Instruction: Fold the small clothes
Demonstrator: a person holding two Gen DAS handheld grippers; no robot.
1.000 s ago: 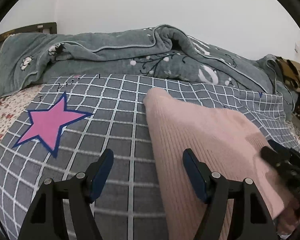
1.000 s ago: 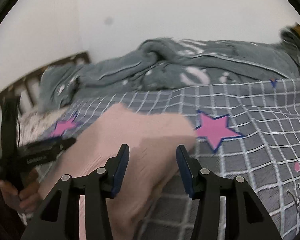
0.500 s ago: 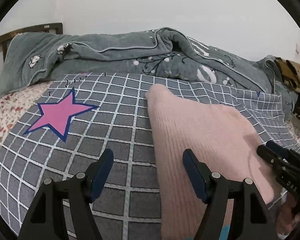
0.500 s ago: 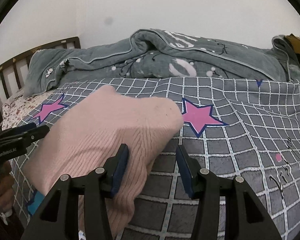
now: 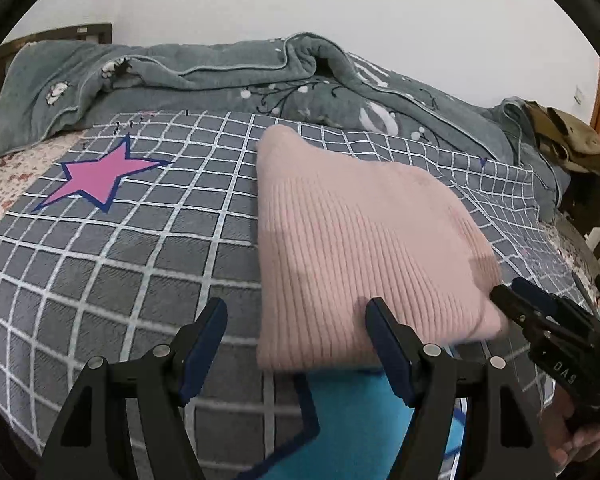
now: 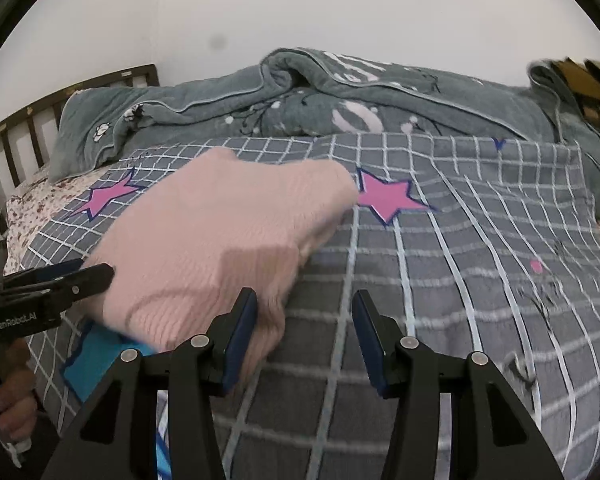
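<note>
We are looking across a bed covered by a grey checked blanket (image 5: 100, 264) printed with a pink star (image 5: 96, 178), and a rumpled grey-green quilt (image 5: 204, 80) is lying along the far side. Starting at the left, our left gripper (image 5: 296, 344) is hovering low with its fingers apart, holding nothing, its right finger just at the near edge of the garment. In the middle, a folded pink ribbed sweater (image 5: 356, 240) is resting flat on the blanket as a neat rectangle. To the right, our right gripper (image 6: 304, 332) is also spread open and empty, its left finger touching or just beside the sweater's near right corner. We are judging the fold largely made. The risk is that an open finger is catching the soft knit and dragging a layer, so the stacked edges are slipping apart on the yielding bedding.
</note>
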